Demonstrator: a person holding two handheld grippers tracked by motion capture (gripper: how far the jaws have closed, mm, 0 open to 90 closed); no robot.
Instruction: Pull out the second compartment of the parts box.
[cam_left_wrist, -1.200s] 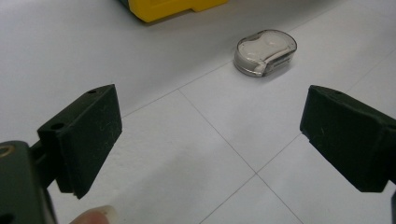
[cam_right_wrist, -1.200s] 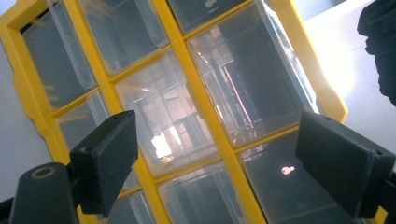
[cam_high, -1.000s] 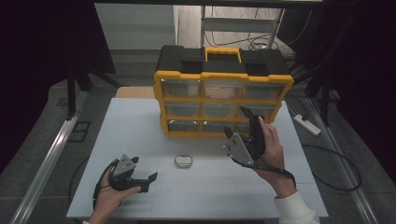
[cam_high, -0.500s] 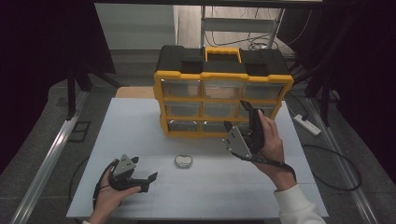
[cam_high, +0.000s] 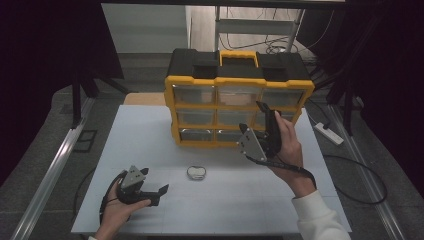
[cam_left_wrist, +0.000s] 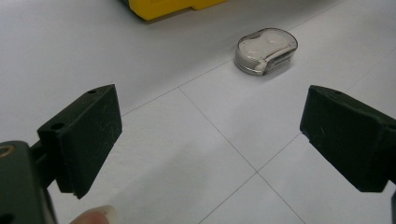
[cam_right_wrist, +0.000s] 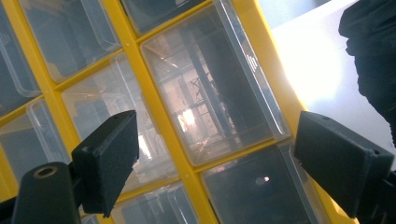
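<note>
Two grippers are under my control at a white table (cam_high: 150, 125). The right gripper (cam_high: 264, 116) is raised in front of the yellow-and-black drawer cabinet (cam_high: 239, 100), level with its right-hand column of clear drawers. In the right gripper view my jaws stand wide apart with nothing between them, and they frame one clear drawer (cam_right_wrist: 210, 88) at the cabinet's yellow edge; whether the pads touch it, I cannot tell. That drawer's front sits flush with its neighbours.

The left gripper (cam_high: 156, 194) rests low near the table's front left corner, held in my left hand (cam_high: 120, 207). Its jaws are also spread wide and grip nothing. Between them, farther off, the left gripper view shows a small clear case (cam_left_wrist: 266, 50) with pale contents, lying flat on the table, well apart from the pads. In the high view this case (cam_high: 196, 172) lies near the middle of the table, just in front of the cabinet's base and between the two grippers.
</note>
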